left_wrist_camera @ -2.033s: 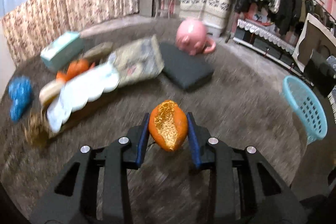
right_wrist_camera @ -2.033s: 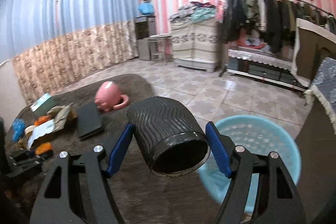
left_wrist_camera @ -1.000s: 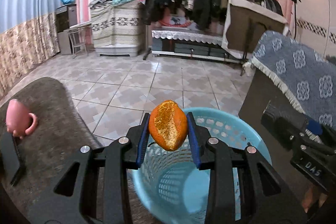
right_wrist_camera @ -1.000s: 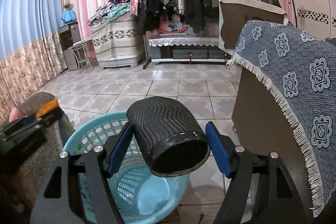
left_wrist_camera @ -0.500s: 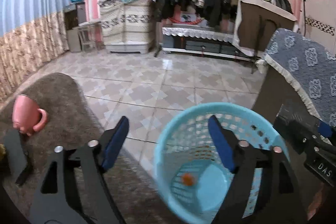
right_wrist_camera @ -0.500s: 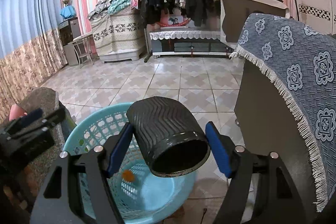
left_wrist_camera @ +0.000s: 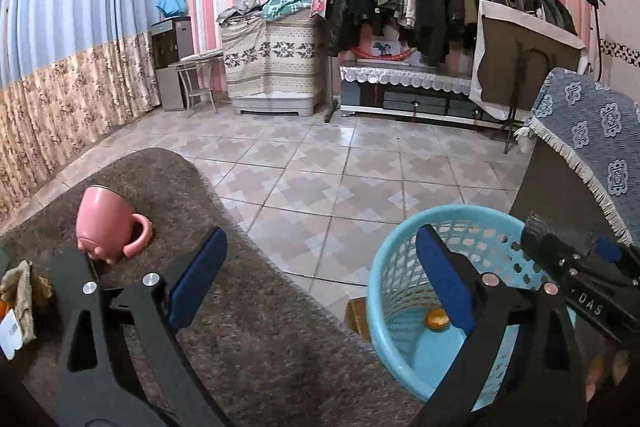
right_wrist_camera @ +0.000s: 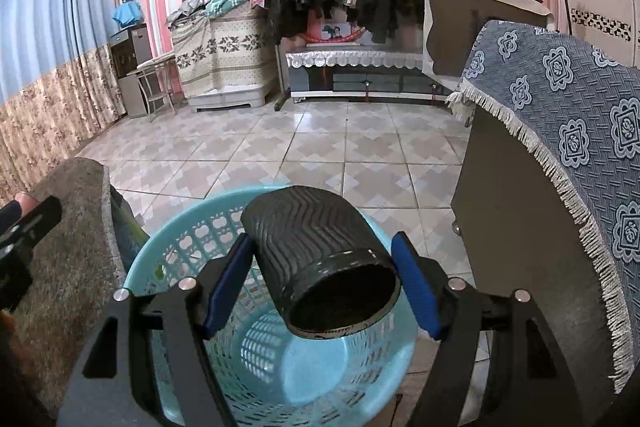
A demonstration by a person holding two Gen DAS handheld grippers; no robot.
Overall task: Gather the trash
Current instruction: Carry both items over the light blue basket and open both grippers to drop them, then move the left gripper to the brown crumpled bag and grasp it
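Right gripper (right_wrist_camera: 322,289) fingers clamp a black ribbed paper cup (right_wrist_camera: 320,263), probably light and crushable, by its sidewalls above the blue basket (right_wrist_camera: 168,251); left gripper (left_wrist_camera: 320,279) fingers spread wide, empty.

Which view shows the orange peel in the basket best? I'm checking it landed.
The left wrist view: the orange peel lies on the blue basket floor. In the right wrist view it isn't visible.
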